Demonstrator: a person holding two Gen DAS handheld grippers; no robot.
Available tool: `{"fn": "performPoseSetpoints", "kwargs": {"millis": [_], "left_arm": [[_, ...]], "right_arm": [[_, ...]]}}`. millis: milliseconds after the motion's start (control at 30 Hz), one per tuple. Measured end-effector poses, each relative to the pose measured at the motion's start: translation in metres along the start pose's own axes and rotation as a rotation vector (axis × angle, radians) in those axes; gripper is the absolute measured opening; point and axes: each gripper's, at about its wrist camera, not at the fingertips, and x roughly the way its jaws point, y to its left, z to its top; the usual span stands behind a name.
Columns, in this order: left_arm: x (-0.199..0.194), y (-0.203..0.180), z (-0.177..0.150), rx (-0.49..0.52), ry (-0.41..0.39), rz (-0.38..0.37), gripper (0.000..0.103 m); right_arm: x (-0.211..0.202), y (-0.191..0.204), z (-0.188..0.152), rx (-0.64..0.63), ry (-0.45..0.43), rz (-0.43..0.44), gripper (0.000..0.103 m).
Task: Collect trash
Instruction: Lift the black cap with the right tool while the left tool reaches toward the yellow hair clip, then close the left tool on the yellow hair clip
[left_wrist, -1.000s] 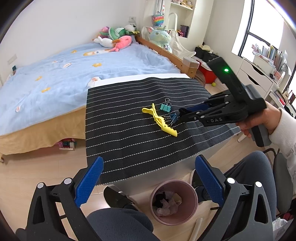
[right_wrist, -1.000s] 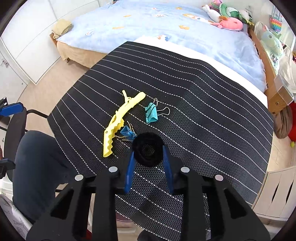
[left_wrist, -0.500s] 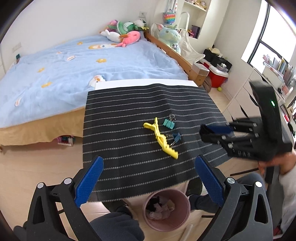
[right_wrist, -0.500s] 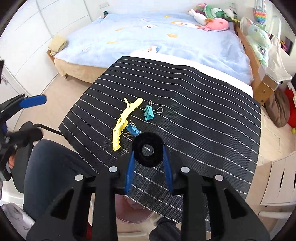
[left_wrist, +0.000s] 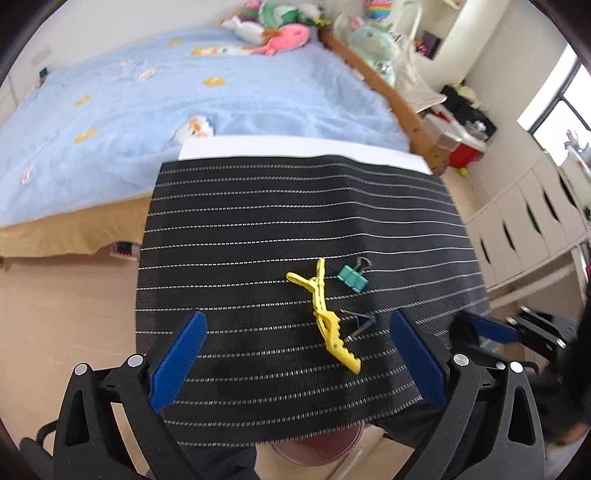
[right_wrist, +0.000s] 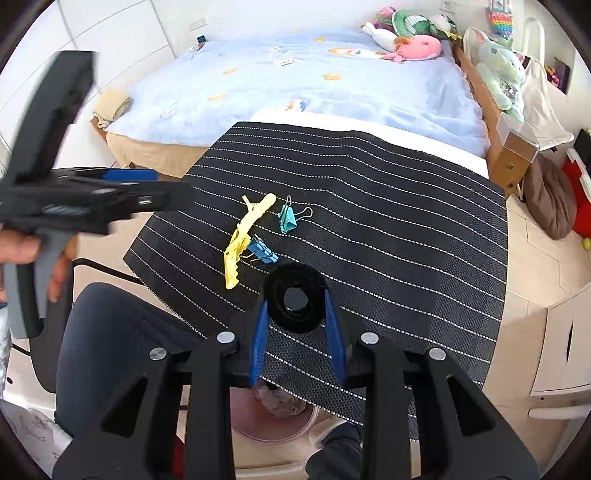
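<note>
My right gripper (right_wrist: 295, 303) is shut on a black fabric ring (right_wrist: 295, 275), held above the near edge of the black striped mat (right_wrist: 388, 221). A pink bin (right_wrist: 273, 413) with crumpled trash shows below that edge, under the gripper. On the mat lie a yellow hair clip (right_wrist: 247, 236), a teal binder clip (right_wrist: 287, 219) and a blue binder clip (right_wrist: 263, 253). My left gripper (left_wrist: 295, 354) stands wide open and empty over the mat's near part, just short of the yellow clip (left_wrist: 325, 317). It appears blurred at the left of the right wrist view (right_wrist: 92, 195).
A bed with a blue cover (left_wrist: 184, 92) and plush toys lies beyond the table. White drawers (left_wrist: 524, 221) stand at the right. The person's dark-trousered legs (right_wrist: 110, 332) and a chair are at the table's near side. The bin's rim (left_wrist: 314, 450) peeks from under the mat.
My left gripper has swung forward over the mat, and the bin is now mostly hidden under its edge. My right gripper has lifted and drawn back toward the near edge with the ring.
</note>
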Motion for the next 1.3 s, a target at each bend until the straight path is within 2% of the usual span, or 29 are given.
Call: {"fn": "performPoseSetpoints", "kwargs": {"millis": [267, 400, 467, 533, 767, 933, 1000, 1067, 1100, 1167, 1300], "left_arm": [[0.042, -0.005, 0.011, -0.042, 0.089, 0.054, 0.095], [0.054, -0.006, 0.011, -0.052, 0.109, 0.069, 0.094], [0.058, -0.006, 0.01, -0.055, 0.121, 0.078, 0.083], [0.06, -0.006, 0.01, -0.058, 0.127, 0.081, 0.082], [0.063, -0.006, 0.009, -0.055, 0.14, 0.095, 0.059], [0.063, -0.007, 0.009, -0.051, 0.14, 0.09, 0.049], [0.062, -0.007, 0.008, -0.044, 0.14, 0.09, 0.041], [0.06, -0.006, 0.007, -0.039, 0.141, 0.082, 0.026], [0.061, -0.007, 0.008, -0.037, 0.142, 0.081, 0.023], [0.062, -0.008, 0.009, -0.036, 0.14, 0.08, 0.009], [0.06, -0.006, 0.008, -0.027, 0.128, 0.065, 0.008]], "right_arm": [[-0.007, -0.008, -0.004, 0.021, -0.016, 0.006, 0.029], [-0.008, -0.01, -0.006, 0.026, -0.02, 0.01, 0.029], [-0.008, -0.011, -0.007, 0.029, -0.021, 0.013, 0.029], [-0.007, -0.011, -0.007, 0.031, -0.021, 0.016, 0.029], [-0.007, -0.014, -0.008, 0.035, -0.024, 0.023, 0.029], [-0.007, -0.014, -0.008, 0.034, -0.024, 0.024, 0.029], [-0.007, -0.014, -0.008, 0.033, -0.024, 0.025, 0.029], [-0.006, -0.014, -0.007, 0.032, -0.023, 0.026, 0.029], [-0.006, -0.014, -0.007, 0.031, -0.022, 0.026, 0.029], [-0.005, -0.014, -0.007, 0.03, -0.021, 0.026, 0.029], [-0.005, -0.013, -0.006, 0.029, -0.021, 0.023, 0.029]]}}
